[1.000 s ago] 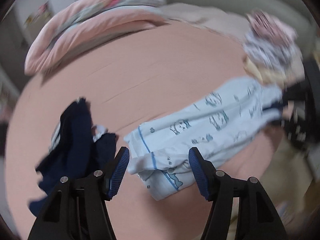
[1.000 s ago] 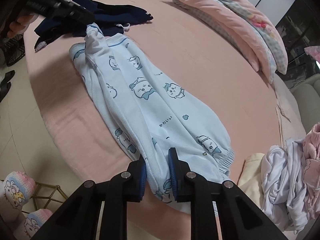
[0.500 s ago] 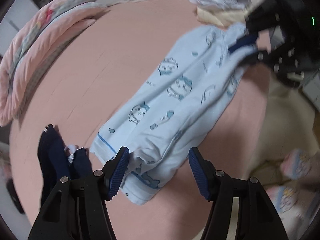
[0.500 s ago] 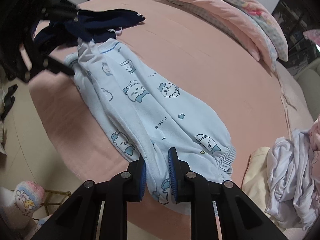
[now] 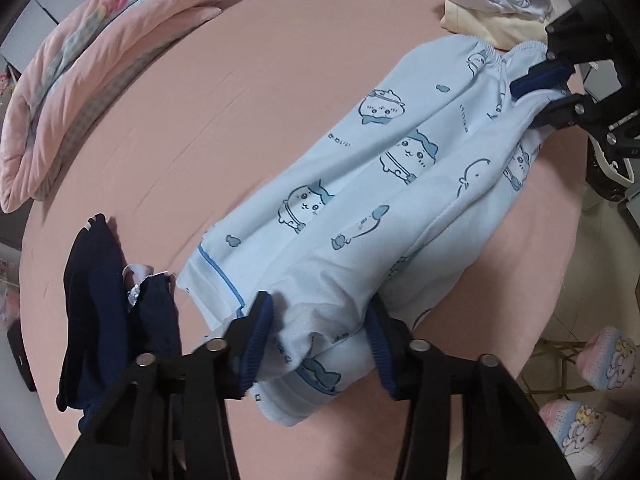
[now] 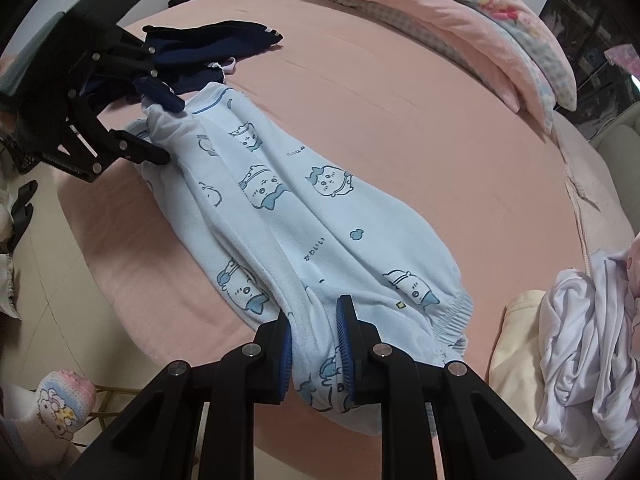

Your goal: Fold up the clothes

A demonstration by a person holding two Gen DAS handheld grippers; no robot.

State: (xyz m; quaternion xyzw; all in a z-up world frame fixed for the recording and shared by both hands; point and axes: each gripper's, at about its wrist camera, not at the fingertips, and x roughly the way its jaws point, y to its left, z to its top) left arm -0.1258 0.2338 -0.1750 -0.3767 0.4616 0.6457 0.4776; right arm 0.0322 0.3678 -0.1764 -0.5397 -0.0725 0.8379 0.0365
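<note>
I have the pale blue pajama pants (image 5: pixel 400 184) stretched lengthwise over the pink bed (image 5: pixel 240 100), near its edge. My right gripper (image 6: pixel 314 344) is clamped on the cuffed end of the pants, fabric bunched between its blue pads (image 6: pixel 346 344). My left gripper (image 5: pixel 320 340) sits at the waistband end with its fingers spread wide on either side of the bunched cloth, not pinching it. Beside the waistband end of the pants lies a dark navy garment (image 5: pixel 100 300). Past the cuff end sits a heap of white and cream laundry (image 6: pixel 576 344). Across the bed from the pants lies a folded pink quilt (image 6: pixel 460 28).
</note>
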